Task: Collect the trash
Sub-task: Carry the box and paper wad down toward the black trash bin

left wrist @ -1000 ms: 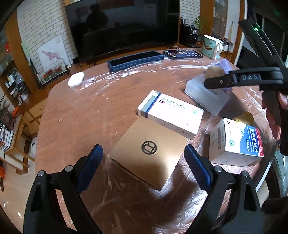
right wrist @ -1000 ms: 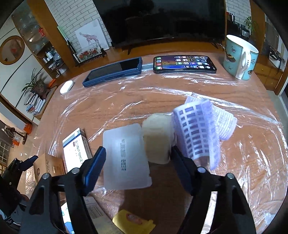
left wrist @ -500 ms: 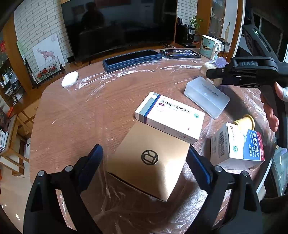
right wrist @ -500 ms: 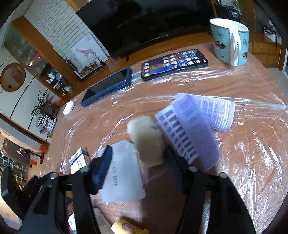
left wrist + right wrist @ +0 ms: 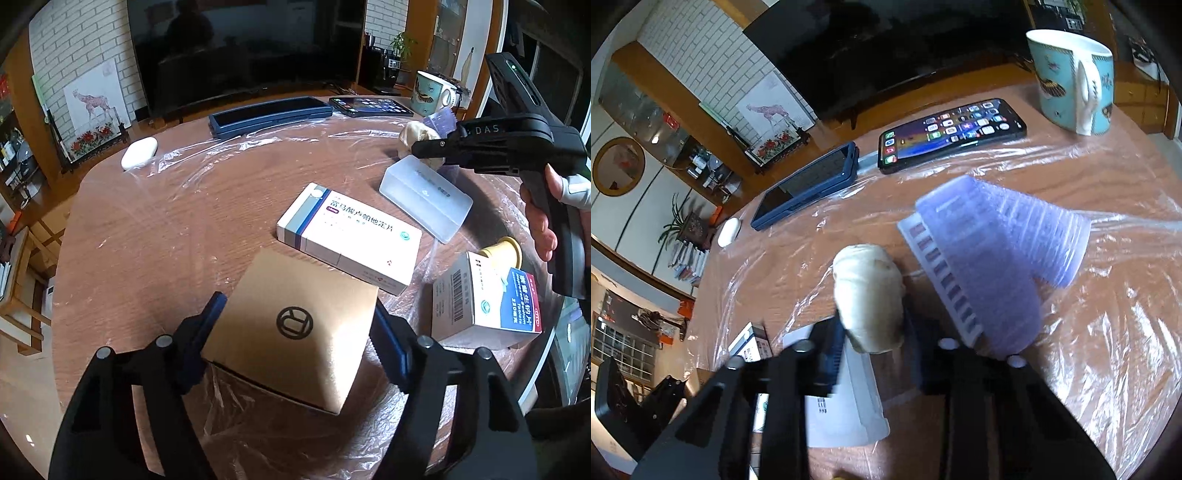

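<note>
My left gripper (image 5: 295,328) straddles a brown cardboard box (image 5: 295,325) with a round logo, at the table's near edge. Its jaws are closing and the blue pads (image 5: 212,317) meet the box's two sides. In the right wrist view my right gripper (image 5: 873,332) is shut on a beige crumpled wad (image 5: 868,291), which sticks out beyond the fingertips. In the left wrist view the right gripper (image 5: 424,147) grips the beige wad (image 5: 415,134) at the far right, with a person's hand on its handle.
Clear film covers the round wooden table (image 5: 155,236). On it lie a white medicine box (image 5: 351,236), a translucent plastic box (image 5: 424,195), a blue-and-white carton (image 5: 487,306), purple plastic cups (image 5: 997,258), a phone (image 5: 953,133), a blue case (image 5: 809,184) and a mug (image 5: 1071,81).
The left jaws have narrowed from wide apart to the sides of the cardboard box. The right jaws have shut on the beige wad, and the right gripper has tilted.
</note>
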{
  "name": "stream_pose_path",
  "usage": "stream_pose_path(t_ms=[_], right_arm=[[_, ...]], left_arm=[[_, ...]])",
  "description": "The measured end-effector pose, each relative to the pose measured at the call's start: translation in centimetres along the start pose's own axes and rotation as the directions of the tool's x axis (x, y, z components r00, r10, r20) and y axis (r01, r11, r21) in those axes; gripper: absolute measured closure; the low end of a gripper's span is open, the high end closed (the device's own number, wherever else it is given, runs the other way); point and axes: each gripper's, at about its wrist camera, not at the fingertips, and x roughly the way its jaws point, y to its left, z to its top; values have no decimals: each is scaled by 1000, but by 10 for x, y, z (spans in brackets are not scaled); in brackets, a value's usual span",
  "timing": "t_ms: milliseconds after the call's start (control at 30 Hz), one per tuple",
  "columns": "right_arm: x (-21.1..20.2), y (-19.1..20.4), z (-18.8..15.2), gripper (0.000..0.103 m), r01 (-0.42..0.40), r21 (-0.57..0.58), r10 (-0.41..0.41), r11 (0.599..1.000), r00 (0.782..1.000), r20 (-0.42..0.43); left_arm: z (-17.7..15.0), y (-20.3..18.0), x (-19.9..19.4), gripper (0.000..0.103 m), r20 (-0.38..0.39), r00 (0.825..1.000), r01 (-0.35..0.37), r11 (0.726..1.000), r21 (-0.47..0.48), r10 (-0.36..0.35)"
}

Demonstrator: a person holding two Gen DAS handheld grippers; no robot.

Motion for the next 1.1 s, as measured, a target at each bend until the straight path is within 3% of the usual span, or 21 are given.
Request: stream_pose_path(t_ms=[467,1100], right_arm=[[-51,4,-21,81,-77,-32,79,996,995,56],[-105,4,-77,80,-127,-96,128,987,992,11]], left_arm=[[-3,6,-18,29,40,999,-8,998,-57,11],[-12,-14,-49,29,79,997,-17,994,-106,26]])
